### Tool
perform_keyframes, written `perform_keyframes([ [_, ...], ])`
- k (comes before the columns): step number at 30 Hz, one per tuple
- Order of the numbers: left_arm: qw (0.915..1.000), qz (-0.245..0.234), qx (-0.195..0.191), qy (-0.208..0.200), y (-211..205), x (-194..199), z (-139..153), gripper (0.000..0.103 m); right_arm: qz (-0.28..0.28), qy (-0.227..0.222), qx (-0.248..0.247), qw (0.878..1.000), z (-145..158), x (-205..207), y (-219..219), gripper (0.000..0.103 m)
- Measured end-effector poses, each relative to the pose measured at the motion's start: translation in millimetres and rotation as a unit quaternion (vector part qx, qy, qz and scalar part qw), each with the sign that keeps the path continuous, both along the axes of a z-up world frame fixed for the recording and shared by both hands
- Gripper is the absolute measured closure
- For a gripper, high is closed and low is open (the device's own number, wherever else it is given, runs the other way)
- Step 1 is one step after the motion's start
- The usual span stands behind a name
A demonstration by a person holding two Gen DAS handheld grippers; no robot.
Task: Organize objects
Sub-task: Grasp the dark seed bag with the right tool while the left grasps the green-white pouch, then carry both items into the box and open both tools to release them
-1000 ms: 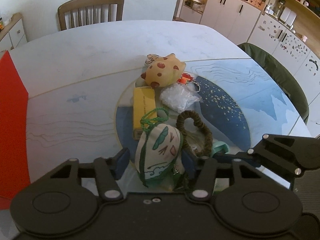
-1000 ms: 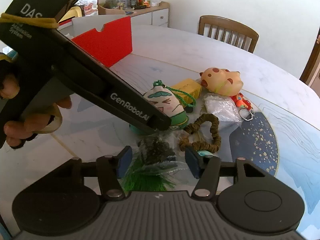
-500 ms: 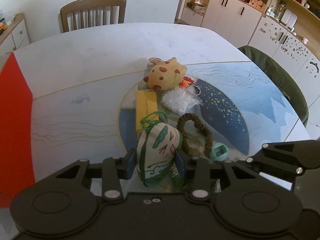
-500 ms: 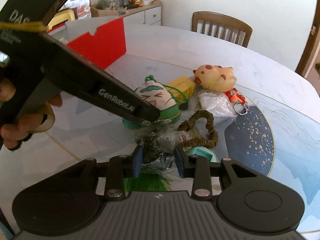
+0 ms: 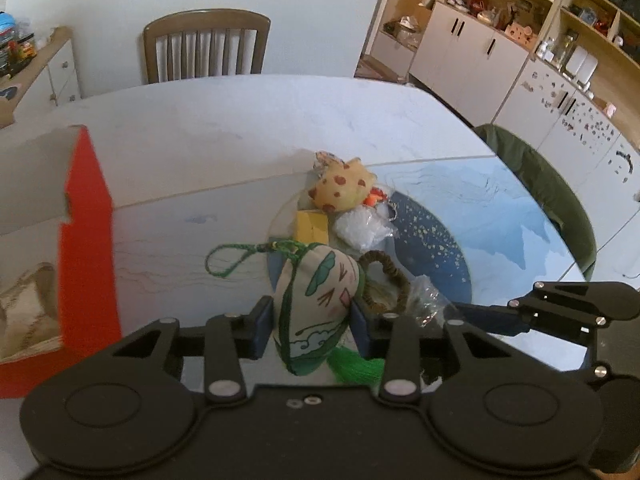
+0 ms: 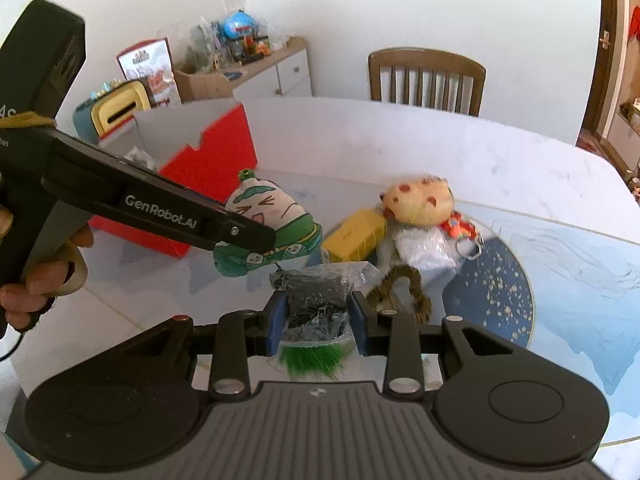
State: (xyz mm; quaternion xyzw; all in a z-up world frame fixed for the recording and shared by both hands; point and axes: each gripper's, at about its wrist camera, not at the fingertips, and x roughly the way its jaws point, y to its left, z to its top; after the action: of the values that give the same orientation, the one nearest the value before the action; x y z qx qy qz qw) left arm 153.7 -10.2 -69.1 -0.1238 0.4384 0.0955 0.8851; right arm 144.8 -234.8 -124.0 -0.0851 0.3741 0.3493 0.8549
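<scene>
My left gripper (image 5: 310,322) is shut on a cream and green cartoon-face pouch (image 5: 318,300), held above the table with its green cord loop (image 5: 232,258) hanging left. The same pouch (image 6: 268,216) shows in the right wrist view, gripped by the left gripper (image 6: 244,240). My right gripper (image 6: 316,322) is shut on a clear plastic bag of dark bits (image 6: 316,300), lifted off the table. A green tassel (image 6: 312,358) hangs below it. The red open box (image 5: 86,248) stands at the left.
On the round marble table (image 5: 224,136) lie a spotted plush toy (image 6: 418,202), a yellow block (image 6: 354,236), a white plastic bag (image 6: 424,248), an orange keychain (image 6: 460,228) and a brown hair loop (image 6: 404,288). Chairs (image 5: 206,48) stand at the far and right sides.
Both grippers closed on their objects and lifted them. The left gripper carried the pouch up and toward the red box. The right gripper raised the plastic bag off the table.
</scene>
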Motion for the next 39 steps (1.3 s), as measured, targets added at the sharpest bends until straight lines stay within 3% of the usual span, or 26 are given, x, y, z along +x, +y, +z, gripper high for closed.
perform_keyframes([
  [6, 0.9999, 0.012, -0.006, -0.004, 11, -16, 24, 0.064, 0.001, -0.005, 0.011, 1.0, 23, -6, 8, 0.069],
  [22, 0.9983, 0.043, 0.026, -0.028, 66, -48, 97, 0.064, 0.032, -0.037, 0.015, 0.999, 74, -7, 64, 0.069],
  [39, 0.9957, 0.084, 0.026, -0.032, 141, -78, 111, 0.064, 0.078, -0.057, 0.011, 0.995, 93, -3, 162, 0.069],
])
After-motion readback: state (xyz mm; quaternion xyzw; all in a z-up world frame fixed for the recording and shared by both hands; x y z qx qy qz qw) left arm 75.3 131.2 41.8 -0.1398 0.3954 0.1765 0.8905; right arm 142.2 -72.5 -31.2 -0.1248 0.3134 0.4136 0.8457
